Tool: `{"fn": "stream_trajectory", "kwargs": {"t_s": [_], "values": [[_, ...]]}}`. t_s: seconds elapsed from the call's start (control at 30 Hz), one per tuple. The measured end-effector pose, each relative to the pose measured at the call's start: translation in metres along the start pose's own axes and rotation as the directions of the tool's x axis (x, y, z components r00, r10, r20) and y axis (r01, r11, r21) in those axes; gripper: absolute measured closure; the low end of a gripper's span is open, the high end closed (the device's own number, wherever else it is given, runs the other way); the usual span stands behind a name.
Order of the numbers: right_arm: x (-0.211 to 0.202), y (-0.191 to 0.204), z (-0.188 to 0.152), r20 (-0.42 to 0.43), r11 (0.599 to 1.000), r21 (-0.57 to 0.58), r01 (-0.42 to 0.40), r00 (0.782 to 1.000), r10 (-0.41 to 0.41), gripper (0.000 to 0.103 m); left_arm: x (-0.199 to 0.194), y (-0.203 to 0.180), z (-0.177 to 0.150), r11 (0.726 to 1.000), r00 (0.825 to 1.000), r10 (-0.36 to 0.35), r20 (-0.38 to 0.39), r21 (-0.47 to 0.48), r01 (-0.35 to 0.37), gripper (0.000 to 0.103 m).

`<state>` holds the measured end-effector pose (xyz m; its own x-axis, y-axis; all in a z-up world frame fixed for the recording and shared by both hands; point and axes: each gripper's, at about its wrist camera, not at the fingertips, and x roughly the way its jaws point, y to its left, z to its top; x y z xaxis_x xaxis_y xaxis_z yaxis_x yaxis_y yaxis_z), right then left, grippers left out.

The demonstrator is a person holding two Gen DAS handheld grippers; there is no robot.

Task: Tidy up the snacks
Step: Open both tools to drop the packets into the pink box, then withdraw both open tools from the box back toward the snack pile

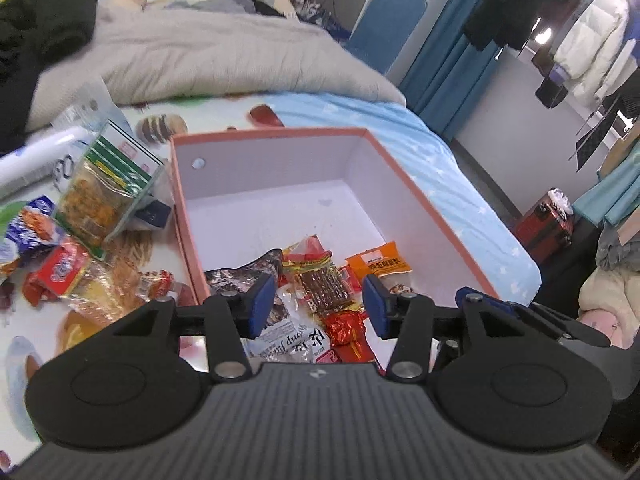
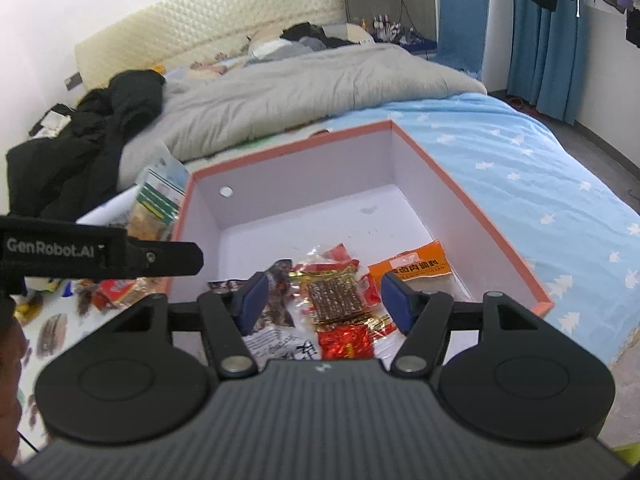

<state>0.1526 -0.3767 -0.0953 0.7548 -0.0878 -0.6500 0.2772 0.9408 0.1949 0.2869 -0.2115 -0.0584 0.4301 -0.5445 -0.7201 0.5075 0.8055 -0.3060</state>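
A salmon-rimmed white box point(image 1: 404, 184) point(image 2: 452, 184) lies open on the bed. Several snack packets lie in its near end: a brown jerky pack point(image 1: 326, 288) point(image 2: 336, 298), an orange sachet point(image 1: 378, 262) point(image 2: 412, 264), a red foil candy point(image 1: 346, 326) point(image 2: 346, 340). My left gripper point(image 1: 320, 306) is open and empty above these packets. My right gripper point(image 2: 324, 300) is open and empty above the same pile. The left gripper's arm point(image 2: 100, 254) shows at left in the right wrist view. More snacks point(image 1: 64, 272) lie loose on the bed left of the box, with a clear green-labelled bag point(image 1: 104, 196) point(image 2: 154, 204).
A grey duvet point(image 1: 208, 56) and black clothes point(image 1: 40, 32) lie behind the box. The blue starred sheet point(image 2: 540, 184) runs to the bed's right edge. A red suitcase point(image 1: 548, 228) and hanging clothes stand on the right, by blue curtains point(image 2: 548, 40).
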Motion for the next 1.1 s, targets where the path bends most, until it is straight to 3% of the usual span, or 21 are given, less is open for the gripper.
{"fn": "stream_trajectory", "kwargs": {"t_s": [0.57,1.1], "values": [[-0.107,0.051,-0.032,0.118,0.995,-0.061,-0.075,0.990,0.081,0.038,-0.155,0.007,-0.078,0.997,0.984,0.077,0.159,-0.040,-0.072,0.048],[-0.160,0.096,-0.078,0.143,0.967,-0.189,-0.168,0.970,0.197,0.038,-0.234,0.029,-0.153,0.978,0.957,0.191,0.217,-0.124,-0.167,0.048]]}}
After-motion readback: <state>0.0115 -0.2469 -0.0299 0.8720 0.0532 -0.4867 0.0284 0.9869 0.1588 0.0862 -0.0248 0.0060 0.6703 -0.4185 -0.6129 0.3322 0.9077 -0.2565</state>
